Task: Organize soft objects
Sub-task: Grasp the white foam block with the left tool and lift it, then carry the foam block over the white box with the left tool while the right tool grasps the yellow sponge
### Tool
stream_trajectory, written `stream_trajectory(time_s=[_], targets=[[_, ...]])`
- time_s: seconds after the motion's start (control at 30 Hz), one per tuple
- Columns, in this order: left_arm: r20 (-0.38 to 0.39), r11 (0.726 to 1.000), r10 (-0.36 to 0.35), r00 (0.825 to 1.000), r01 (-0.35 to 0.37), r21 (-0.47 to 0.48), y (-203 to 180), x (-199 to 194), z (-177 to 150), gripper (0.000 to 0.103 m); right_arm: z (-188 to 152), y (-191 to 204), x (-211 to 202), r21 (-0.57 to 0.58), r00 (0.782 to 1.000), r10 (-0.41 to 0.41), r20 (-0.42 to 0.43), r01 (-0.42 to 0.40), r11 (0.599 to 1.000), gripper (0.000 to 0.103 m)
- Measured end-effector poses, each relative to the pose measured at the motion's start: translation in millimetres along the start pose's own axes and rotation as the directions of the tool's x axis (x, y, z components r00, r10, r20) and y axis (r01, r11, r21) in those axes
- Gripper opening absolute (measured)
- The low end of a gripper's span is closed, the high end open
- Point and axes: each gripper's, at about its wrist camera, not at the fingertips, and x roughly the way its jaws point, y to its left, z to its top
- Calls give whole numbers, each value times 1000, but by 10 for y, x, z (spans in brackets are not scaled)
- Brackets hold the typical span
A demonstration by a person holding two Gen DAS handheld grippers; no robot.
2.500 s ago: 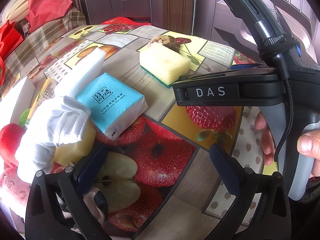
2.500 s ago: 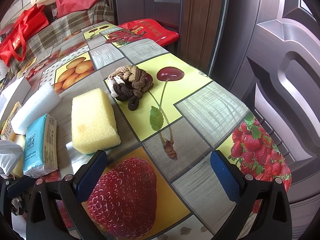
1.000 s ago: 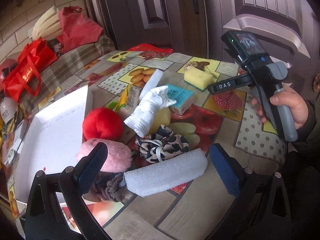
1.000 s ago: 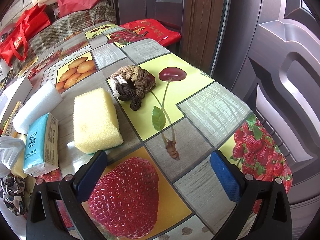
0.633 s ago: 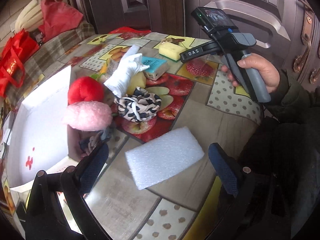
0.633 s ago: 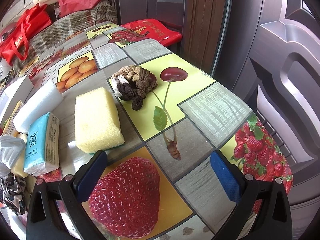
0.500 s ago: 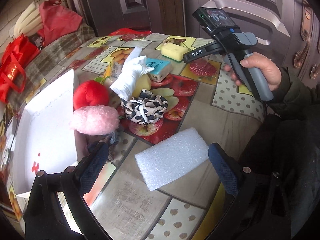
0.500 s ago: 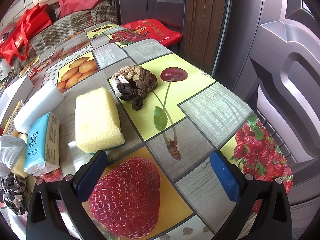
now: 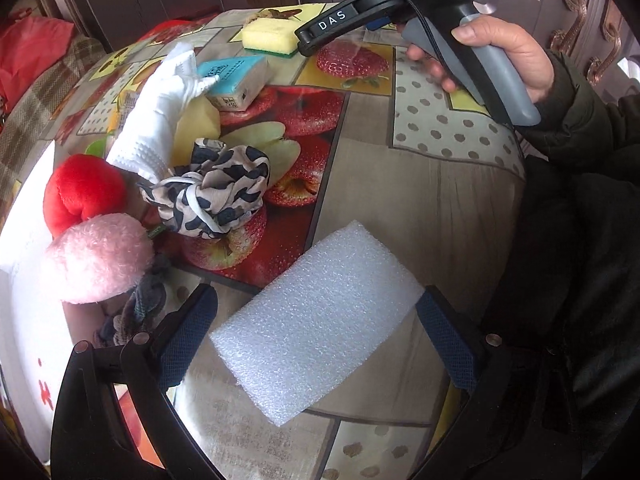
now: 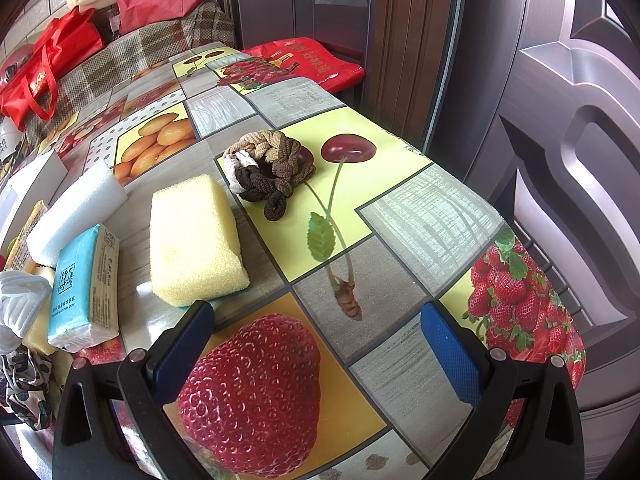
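Change: the left gripper has dropped from a high, wide look over the table to a close position above the white foam block; the block now sits between its fingers.
Meaning: this looks like the approach to a first pick; nothing is held yet.
Left gripper: jaws wide apart, either side of the block, not touching it as far as can be seen.
Foam block: flat on the table near its front edge; long axis diagonal, low-left to upper-right.
Other soft things: pink pompom, patterned scrunchie, white glove lie left of it.
Right gripper: unchanged, jaws apart, empty, over the strawberry print near the sponge.
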Motion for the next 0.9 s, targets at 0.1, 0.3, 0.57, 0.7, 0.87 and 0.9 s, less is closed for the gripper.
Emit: stream_trajectory(time_s=[0.1, 0.3, 0.57, 0.7, 0.87, 0.9], targets=[[29, 998, -17, 999, 19, -54, 42, -2, -39, 100, 0, -1, -1, 0, 1000, 0, 0, 0, 1000, 103], [175, 995, 16, 984, 2, -99, 1, -196, -114, 91, -19, -122, -104, 47, 992, 116, 57, -118, 992, 103], [579, 869, 280, 766, 54, -492, 567, -961, -16, 92, 157, 50, -221, -120, 951, 278, 138, -263, 957, 103], [541, 764, 466, 700, -10, -645, 741, -1023, -155, 92, 200, 259, -141, -194, 968, 229, 104, -206, 959, 103], [477, 679, 509, 717, 6, -734, 991, -969, -436, 92, 162, 452, -5, -269, 978, 208, 35, -191, 944, 66], [461, 664, 515, 723, 4, -747, 1042, -945, -453, 92, 159, 480, 54, -271, 980, 199, 17, -187, 944, 66]])
